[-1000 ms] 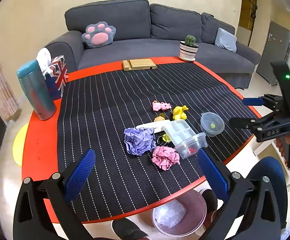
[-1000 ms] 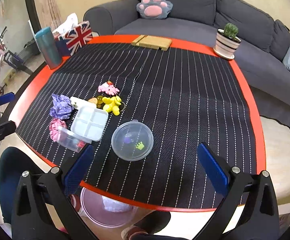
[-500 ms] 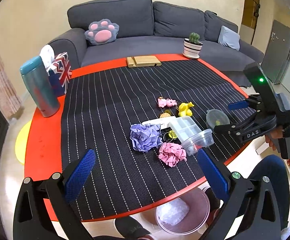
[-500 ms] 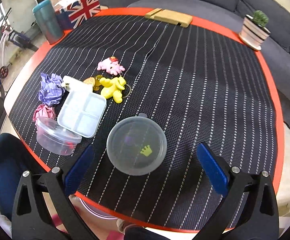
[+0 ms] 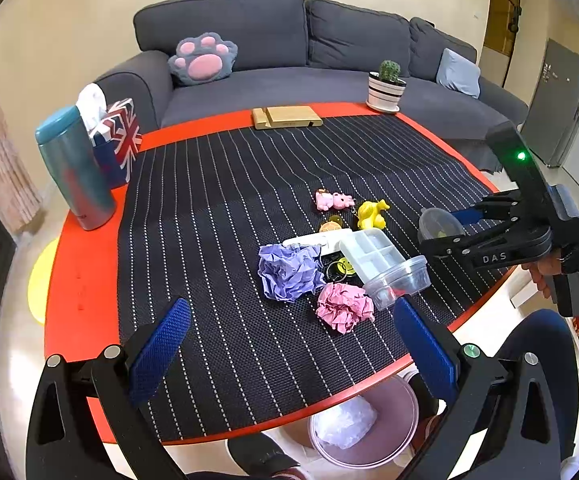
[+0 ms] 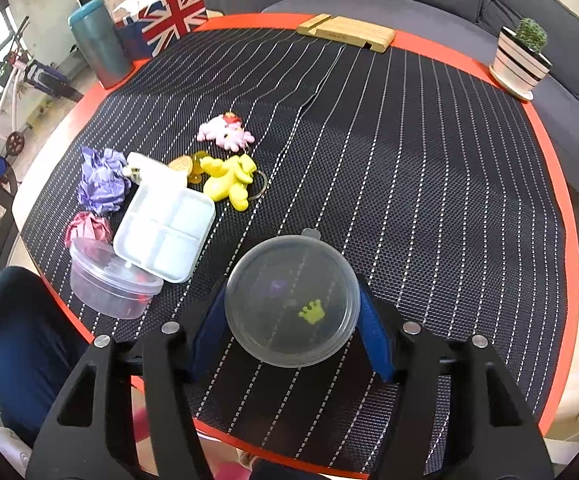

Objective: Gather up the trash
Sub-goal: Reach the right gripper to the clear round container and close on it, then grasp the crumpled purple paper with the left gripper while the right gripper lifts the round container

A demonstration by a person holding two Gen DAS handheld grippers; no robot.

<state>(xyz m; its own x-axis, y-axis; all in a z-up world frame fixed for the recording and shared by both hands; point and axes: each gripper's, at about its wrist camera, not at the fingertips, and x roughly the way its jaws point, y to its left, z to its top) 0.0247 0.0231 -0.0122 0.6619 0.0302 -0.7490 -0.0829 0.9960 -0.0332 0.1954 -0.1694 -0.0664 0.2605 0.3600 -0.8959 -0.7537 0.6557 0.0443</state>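
**Right gripper closed around lidded tub at table edge**

The round lidded tub (image 6: 292, 300) sits on the striped mat (image 6: 409, 168) near the table's near edge, directly between the right gripper's (image 6: 291, 332) blue pads (image 6: 373, 336). The jaws have just been closing, and both pads now stand against the tub's sides; contact appears made on each side. Through the clear lid a small green crown shape and a purple item are visible inside. From the left wrist view the same tub (image 5: 439, 224) shows held at the tips of that gripper (image 5: 445, 232), with a gloved hand (image 5: 569, 256) on its handle.

Left of these jaws: a tipped open tub (image 6: 109, 280) with a white divided tray (image 6: 165, 232) leaning on it. Beyond those lie a pink paper ball (image 6: 87, 228) and a purple paper ball (image 6: 101, 180). Ahead of the jaws, a yellow toy (image 6: 229, 182) and a pink toy (image 6: 227, 132).

The left gripper (image 5: 289, 344) stands wide open above the mat, nothing between its pads. The pink paper ball (image 5: 343, 308) lies just ahead of its right pad, the purple ball (image 5: 289, 270) further ahead. A bin (image 5: 365, 424) stands on the floor below the table (image 5: 85, 280) edge, under these jaws.
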